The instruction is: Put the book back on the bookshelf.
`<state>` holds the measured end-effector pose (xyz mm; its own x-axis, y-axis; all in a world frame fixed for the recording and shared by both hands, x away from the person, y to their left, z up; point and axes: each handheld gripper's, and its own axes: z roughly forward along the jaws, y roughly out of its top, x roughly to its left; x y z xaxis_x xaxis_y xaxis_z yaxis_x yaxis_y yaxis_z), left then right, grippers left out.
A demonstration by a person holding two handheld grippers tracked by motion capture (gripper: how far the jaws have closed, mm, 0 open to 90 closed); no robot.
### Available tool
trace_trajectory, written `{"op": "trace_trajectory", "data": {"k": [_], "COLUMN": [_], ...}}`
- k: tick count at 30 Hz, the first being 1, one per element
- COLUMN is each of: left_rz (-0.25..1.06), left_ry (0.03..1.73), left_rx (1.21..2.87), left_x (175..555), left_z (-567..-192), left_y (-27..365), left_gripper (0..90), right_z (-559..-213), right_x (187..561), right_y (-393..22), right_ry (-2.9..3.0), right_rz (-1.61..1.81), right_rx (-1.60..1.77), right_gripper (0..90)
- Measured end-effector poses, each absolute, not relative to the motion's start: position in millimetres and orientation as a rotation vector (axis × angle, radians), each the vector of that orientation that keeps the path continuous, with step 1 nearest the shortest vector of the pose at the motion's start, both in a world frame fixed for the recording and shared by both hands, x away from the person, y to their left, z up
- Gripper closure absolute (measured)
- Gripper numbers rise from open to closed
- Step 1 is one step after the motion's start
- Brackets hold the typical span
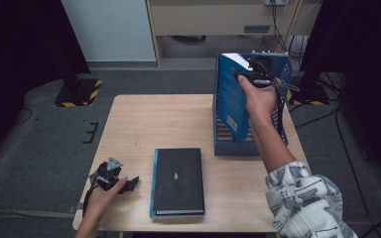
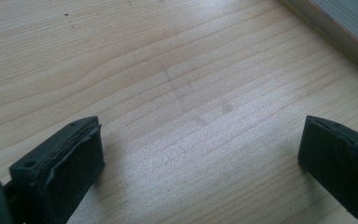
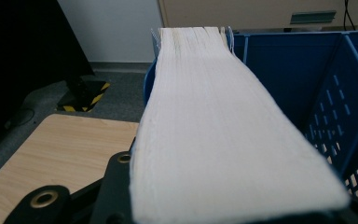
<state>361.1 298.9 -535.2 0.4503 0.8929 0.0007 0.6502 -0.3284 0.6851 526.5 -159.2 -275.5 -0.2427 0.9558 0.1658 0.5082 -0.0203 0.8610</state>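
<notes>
My right gripper (image 1: 249, 75) is shut on a blue book (image 1: 229, 96) and holds it upright, tilted a little, at the left side of a blue plastic file rack (image 1: 284, 74). In the right gripper view the book's pale page edge (image 3: 214, 130) runs away from me between the jaws, and one black finger (image 3: 114, 186) shows at its left. A black book (image 1: 178, 181) lies flat near the table's front edge. My left gripper (image 1: 128, 183) rests low on the table to the left of it, open, with bare wood between its jaws (image 2: 200, 144).
The wooden table (image 1: 144, 124) has free room at its left and middle. The rack stands at its right rear, close to the right edge. A corner of the black book (image 2: 342, 30) shows at the top right of the left gripper view. Dark stands flank the table on the floor.
</notes>
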Motion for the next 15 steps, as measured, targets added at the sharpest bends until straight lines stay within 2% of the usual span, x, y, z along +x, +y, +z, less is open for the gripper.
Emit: {"op": "trace_trajectory", "data": {"k": [15], "left_rz": [0.509], "left_ry": [1.277], "left_rx": [2.092], "left_x": [360.9], "left_z": [-535.3], "left_y": [299.6], "left_gripper": [0.0], "right_z": [-288.8], "right_x": [537.7], "right_y": [-147.5], "right_ry": [1.749], "right_rz": [1.192], "right_rx": [1.552], "right_gripper": [60.6]}}
